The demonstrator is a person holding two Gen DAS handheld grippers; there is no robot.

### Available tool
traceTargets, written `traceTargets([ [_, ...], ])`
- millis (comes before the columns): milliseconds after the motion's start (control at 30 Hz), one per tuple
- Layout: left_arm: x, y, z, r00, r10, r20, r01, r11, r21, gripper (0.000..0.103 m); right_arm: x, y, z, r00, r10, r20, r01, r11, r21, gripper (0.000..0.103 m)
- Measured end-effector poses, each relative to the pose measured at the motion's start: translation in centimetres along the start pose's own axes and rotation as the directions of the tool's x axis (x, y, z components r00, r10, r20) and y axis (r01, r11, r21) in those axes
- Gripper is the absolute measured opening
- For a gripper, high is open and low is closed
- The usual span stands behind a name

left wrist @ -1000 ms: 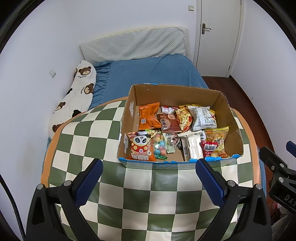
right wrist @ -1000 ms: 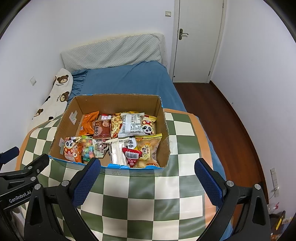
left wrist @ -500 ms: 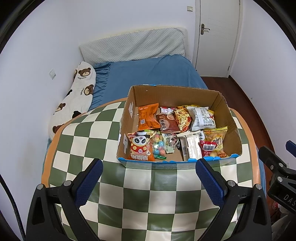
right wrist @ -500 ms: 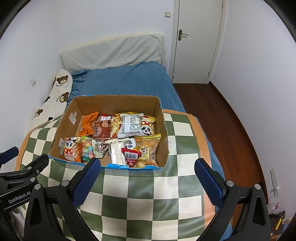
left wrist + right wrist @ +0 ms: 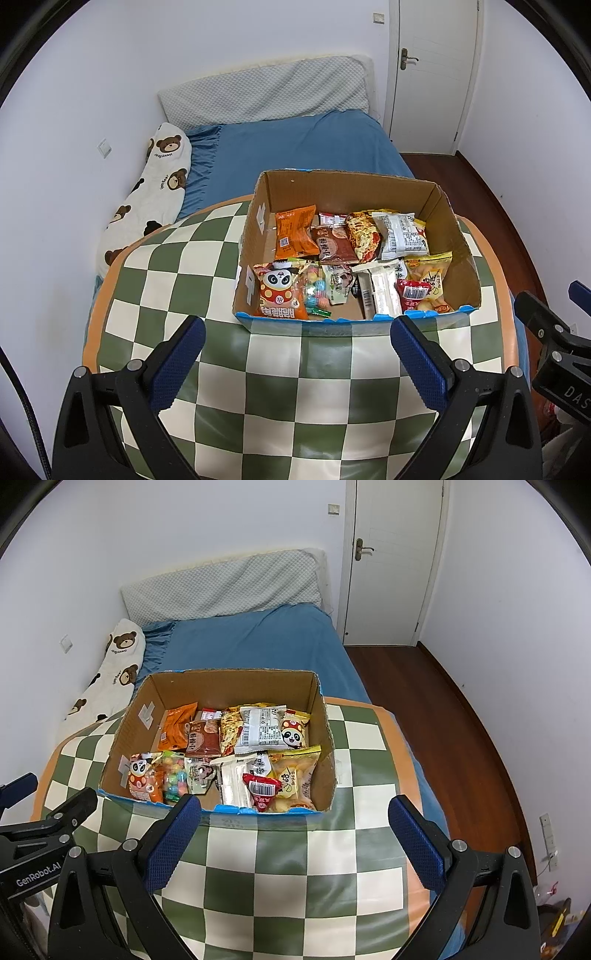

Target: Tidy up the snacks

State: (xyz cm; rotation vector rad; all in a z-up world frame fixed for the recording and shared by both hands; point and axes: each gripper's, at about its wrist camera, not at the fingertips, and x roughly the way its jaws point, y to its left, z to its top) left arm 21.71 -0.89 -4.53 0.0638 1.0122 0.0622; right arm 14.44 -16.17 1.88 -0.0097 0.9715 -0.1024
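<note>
L tongs (image 5: 297, 360) & R tongs (image 5: 295, 840): spread wide, empty, above tabletop (image 5: 221, 369). Snacks (image 5: 354, 266) inside box (image 5: 458, 236) on tabletop, just beyond tips

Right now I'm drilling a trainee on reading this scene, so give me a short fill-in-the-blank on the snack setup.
1. The snacks lie inside a ____ box.
2. The box stands on a cloth checked cream and ____.
3. Both the left gripper and the right gripper have their jaws ____.
4. The sheet on the bed is ____.

Missing words: cardboard; green; open; blue
</note>
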Motion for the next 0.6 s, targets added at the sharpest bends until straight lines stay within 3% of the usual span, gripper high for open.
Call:
traceTargets([
  [600, -0.19, 0.27, -0.04, 1.000, -0.004, 0.003, 0.004, 1.000, -0.010, 0.103, 0.02, -0.06, -0.52, 1.000, -0.005, -0.003, 0.005, 1.000, 0.009, 0.103],
])
